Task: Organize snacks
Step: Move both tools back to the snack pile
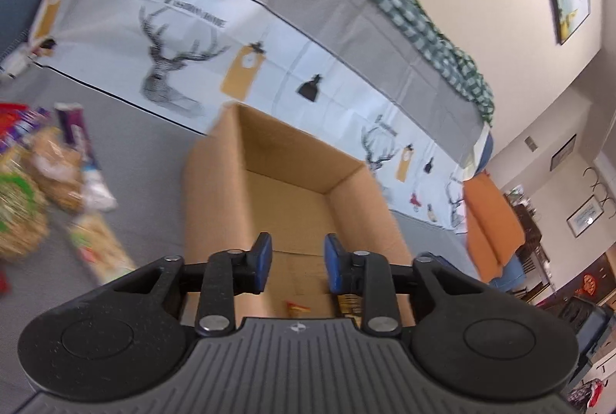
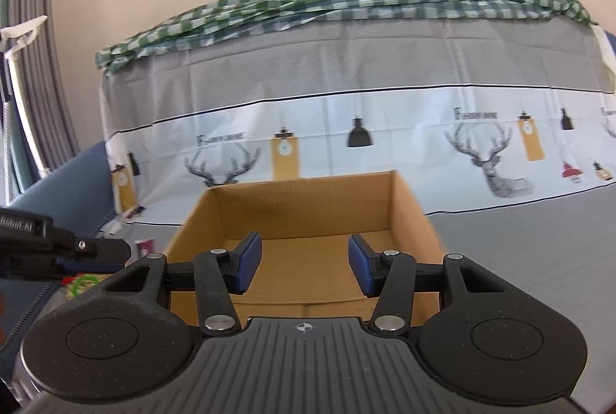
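Observation:
An open cardboard box (image 1: 292, 190) stands on the grey cloth. My left gripper (image 1: 297, 263) is open and empty, just above the box's near end. Small snack packets (image 1: 297, 306) lie on the box floor right under its fingers. A pile of snack bags (image 1: 50, 167) lies on the cloth to the left of the box. In the right wrist view the same box (image 2: 308, 217) is straight ahead. My right gripper (image 2: 305, 262) is open and empty above its near edge. The left gripper (image 2: 81, 252) shows at the left edge of that view.
A sofa back covered by a grey and white deer-print cloth (image 2: 346, 129) rises behind the box, with a green checked cloth (image 2: 346, 2) on top. An orange cloth (image 1: 492, 221) hangs at the right. Grey curtains (image 2: 30, 29) are at the far left.

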{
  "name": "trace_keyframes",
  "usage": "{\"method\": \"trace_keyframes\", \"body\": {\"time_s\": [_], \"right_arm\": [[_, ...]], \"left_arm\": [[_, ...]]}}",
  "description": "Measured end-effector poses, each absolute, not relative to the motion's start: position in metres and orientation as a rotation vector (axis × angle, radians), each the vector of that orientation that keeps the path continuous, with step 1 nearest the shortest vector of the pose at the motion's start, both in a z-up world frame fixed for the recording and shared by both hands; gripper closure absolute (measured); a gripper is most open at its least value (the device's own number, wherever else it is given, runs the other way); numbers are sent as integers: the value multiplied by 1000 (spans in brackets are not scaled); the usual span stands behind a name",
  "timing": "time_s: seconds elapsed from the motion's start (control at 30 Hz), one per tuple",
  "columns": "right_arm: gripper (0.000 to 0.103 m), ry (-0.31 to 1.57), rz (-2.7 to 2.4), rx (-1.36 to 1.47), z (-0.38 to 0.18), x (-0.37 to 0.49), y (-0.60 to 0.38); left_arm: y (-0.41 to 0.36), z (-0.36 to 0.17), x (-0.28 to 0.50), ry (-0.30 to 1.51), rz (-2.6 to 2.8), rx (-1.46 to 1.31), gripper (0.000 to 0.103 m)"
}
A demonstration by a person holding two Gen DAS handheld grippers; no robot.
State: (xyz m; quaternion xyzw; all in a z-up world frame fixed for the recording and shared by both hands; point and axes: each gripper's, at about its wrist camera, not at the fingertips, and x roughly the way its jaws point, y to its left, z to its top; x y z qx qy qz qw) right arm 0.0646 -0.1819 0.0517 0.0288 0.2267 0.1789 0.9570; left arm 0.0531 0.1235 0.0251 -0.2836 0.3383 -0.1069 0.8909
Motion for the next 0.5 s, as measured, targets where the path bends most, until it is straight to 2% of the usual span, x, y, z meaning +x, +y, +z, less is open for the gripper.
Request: {"method": "trace_keyframes", "body": {"time_s": [0.17,0.3,0.5], "right_arm": [[51,471,421,86,52,61,-151],[51,487,489,80,47,58,-118],[52,497,590,53,29,48,-66]], "left_arm": [[191,20,42,697,-83,-521,59],[240,-13,28,778,55,-624,59],[264,-15,22,774,173,-580,50]]}}
